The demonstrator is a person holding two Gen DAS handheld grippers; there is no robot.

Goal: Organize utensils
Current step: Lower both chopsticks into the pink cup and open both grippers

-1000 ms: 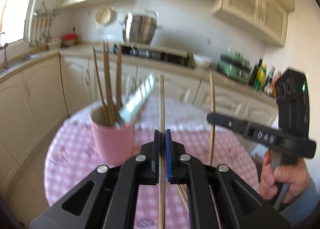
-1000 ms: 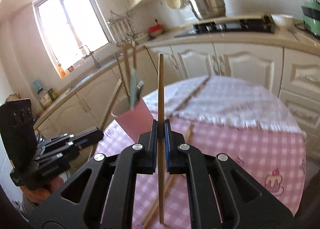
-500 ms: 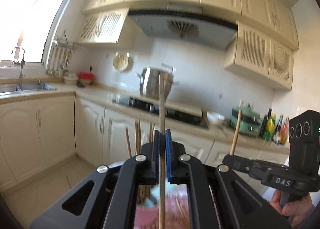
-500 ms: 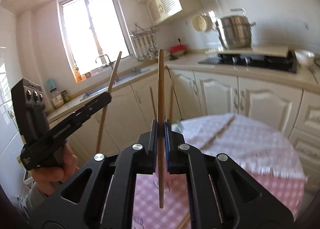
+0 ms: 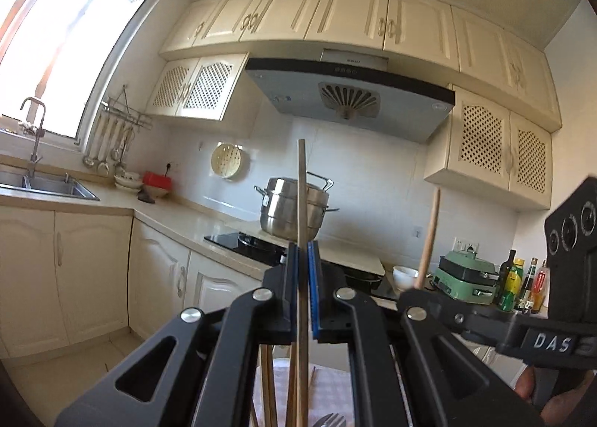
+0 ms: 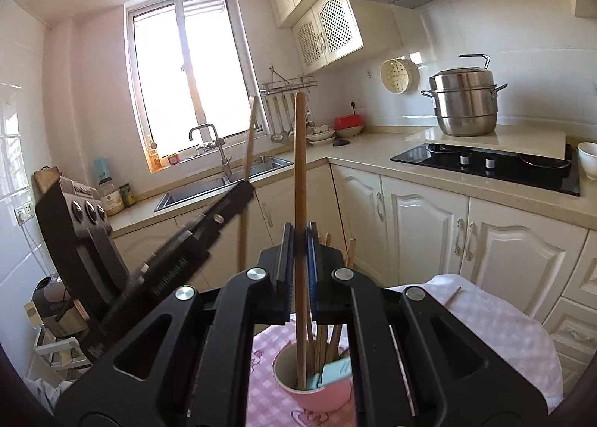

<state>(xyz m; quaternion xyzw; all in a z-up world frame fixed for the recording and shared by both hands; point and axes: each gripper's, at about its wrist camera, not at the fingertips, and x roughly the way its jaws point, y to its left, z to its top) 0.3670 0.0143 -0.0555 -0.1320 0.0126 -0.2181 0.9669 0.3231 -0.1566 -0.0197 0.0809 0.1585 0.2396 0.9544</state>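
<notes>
Holding one upright chopstick (image 6: 299, 180) pinched in your right hand-held gripper (image 6: 299, 240), you have its tip already inside the pink cup (image 6: 317, 395) directly below, while your left hand-held gripper (image 5: 303, 270) clamps another chopstick (image 5: 302, 203) alongside

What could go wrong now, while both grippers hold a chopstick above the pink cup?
1. The right gripper grips its chopstick with the lower end already inside the pink cup; a sideways push could tip the cup.
2. The cup already holds several chopsticks and a teal utensil, so the new one may jam.
3. The left gripper and its chopstick are close by; the two could collide.
</notes>
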